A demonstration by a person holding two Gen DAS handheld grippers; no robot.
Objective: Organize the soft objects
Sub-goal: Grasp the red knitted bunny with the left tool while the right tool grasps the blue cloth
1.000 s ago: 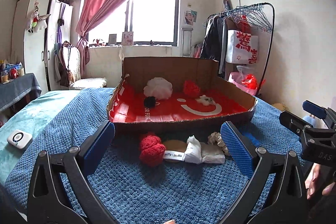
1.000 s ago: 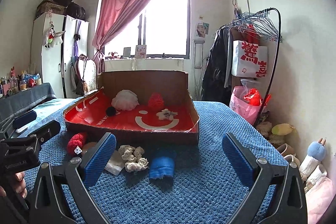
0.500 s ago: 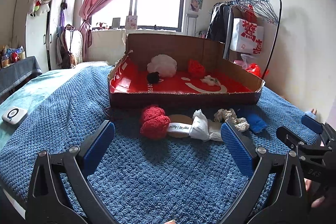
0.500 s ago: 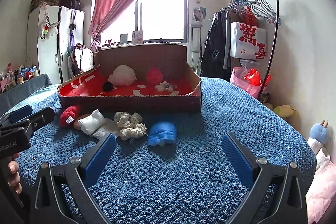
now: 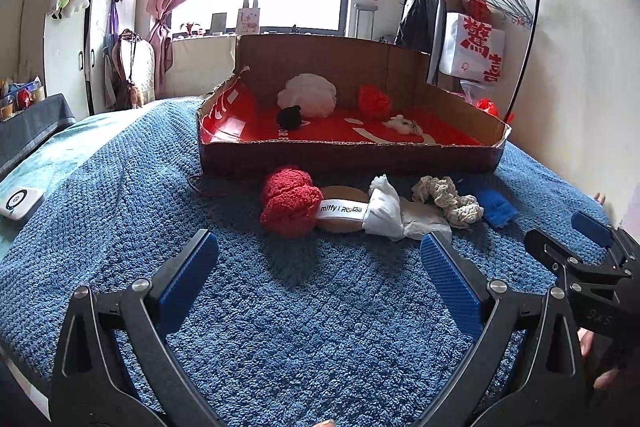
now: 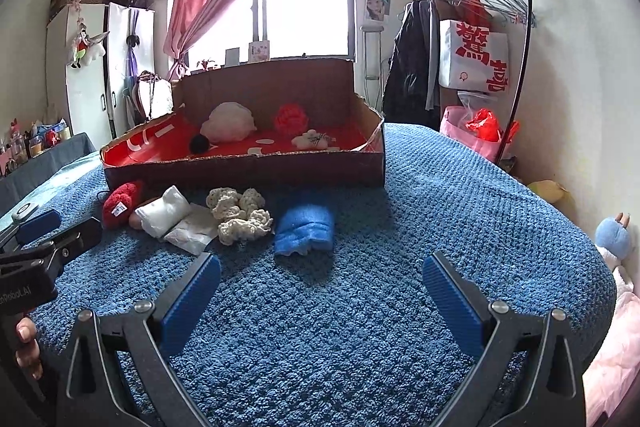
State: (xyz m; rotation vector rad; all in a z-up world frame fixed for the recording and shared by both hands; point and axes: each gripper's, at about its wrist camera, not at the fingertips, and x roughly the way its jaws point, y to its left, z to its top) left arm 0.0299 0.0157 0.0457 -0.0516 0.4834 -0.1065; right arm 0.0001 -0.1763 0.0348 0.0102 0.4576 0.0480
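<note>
Left gripper (image 5: pixel 316 259) and right gripper (image 6: pixel 320 277) both gape wide, holding nothing.

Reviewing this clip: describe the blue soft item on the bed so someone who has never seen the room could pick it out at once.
Find the cardboard box with the red lining on the blue bedspread. A row of soft things lies on the bedspread along the box's near wall. The blue cloth ends that row on the clothes-rack side, beside the cream crochet piece; it is the only blue item in the row.
</note>
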